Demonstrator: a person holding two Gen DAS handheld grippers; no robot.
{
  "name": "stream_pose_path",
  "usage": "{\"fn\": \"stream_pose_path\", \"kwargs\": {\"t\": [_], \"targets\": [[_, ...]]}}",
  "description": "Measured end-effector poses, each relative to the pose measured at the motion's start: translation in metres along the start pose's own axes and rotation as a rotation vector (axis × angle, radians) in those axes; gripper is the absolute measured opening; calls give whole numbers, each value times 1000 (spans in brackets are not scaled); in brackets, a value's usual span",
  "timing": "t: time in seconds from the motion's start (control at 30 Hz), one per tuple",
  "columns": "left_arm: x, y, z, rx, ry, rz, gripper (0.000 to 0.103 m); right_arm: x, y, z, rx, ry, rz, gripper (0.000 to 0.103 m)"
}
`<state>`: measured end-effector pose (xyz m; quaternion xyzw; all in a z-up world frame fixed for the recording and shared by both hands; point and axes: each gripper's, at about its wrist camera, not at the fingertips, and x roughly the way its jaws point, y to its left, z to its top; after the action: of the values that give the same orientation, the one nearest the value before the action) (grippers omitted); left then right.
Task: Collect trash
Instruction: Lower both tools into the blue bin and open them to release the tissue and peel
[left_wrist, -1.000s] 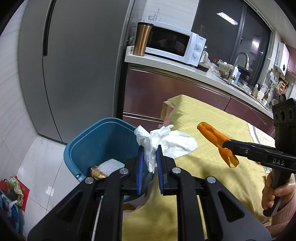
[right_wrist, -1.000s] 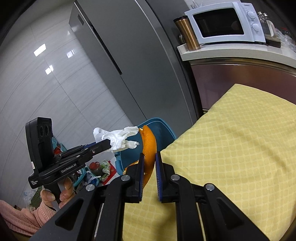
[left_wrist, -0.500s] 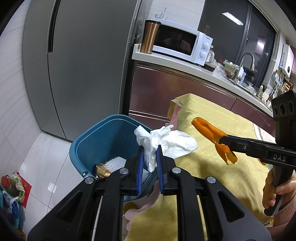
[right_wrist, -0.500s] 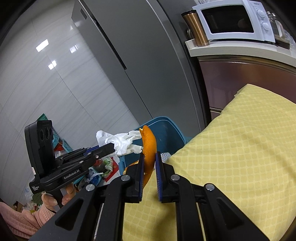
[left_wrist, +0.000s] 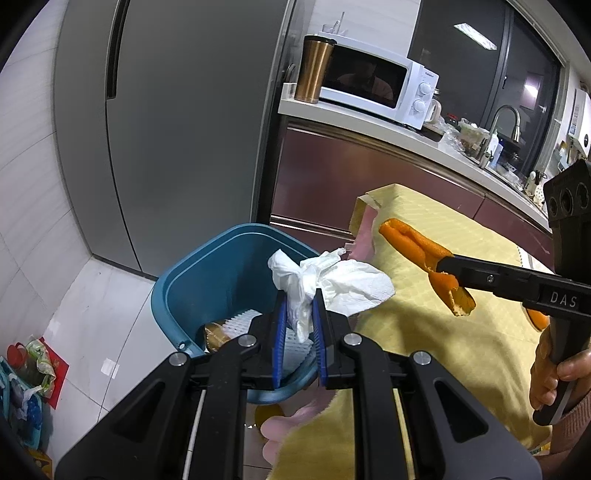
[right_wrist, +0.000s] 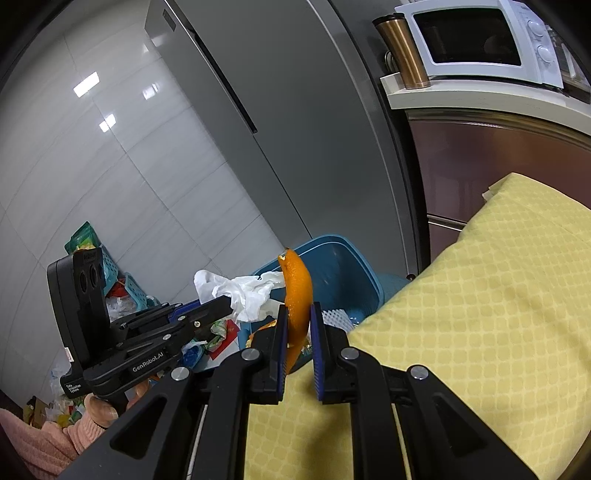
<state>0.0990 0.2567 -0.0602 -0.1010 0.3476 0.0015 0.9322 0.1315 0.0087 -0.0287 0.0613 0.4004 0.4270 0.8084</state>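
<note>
While the blue bin held a white brush and a gold wrapper, the left gripper clenched a crumpled tissue above it. The right gripper gripped an orange peel.

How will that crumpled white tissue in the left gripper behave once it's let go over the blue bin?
The tissue looks limp: it droops in loose folds around the left gripper. Probably very light, so it may flutter rather than drop straight. A fold hangs past the blue bin rim, so it could snag there.

The blue bin stands open-topped on the floor, its mouth unobstructed from above. It is hemmed by the grey fridge behind and the yellow-covered counter edge just beside it; floor clutter crowds the far left.
</note>
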Motion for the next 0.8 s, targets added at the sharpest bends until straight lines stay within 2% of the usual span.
{"fn": "stream_pose_path", "kwargs": {"t": [0.8], "targets": [[11, 11, -2, -16, 21, 42, 14, 29, 2, 7, 3, 49, -9, 11]]}}
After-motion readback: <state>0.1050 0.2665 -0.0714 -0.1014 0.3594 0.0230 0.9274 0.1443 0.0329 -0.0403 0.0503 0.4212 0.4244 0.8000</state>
